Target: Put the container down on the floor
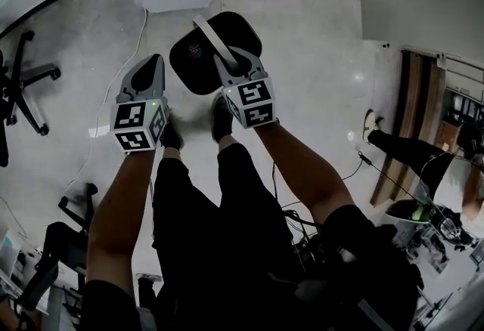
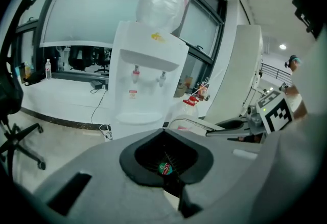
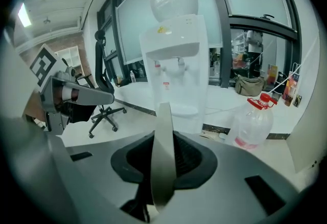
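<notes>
A black, round plastic container [image 1: 215, 57] is carried by its pale grey strap handle [image 1: 209, 36], which is clamped in the right claw [image 1: 229, 65]. In the right gripper view the handle is seen running upright through the dark padded opening of that claw, with both jaws pressed against it. The container is hung low over the pale, glossy floor [image 1: 318, 95], just ahead of the person's dark shoes [image 1: 221, 119]. Whether its base is touching the floor cannot be told.

The left claw [image 1: 156, 60] is held just beside the container's left edge and apart from it. Its jaws are brought together and nothing is gripped between them.

A tall white water dispenser [image 2: 148, 80] topped with an inverted clear bottle is seen ahead. A clear plastic jug with a red cap [image 3: 254, 120] is stood on the floor near it. A black office chair [image 1: 23, 88] is placed well off to the left.
</notes>
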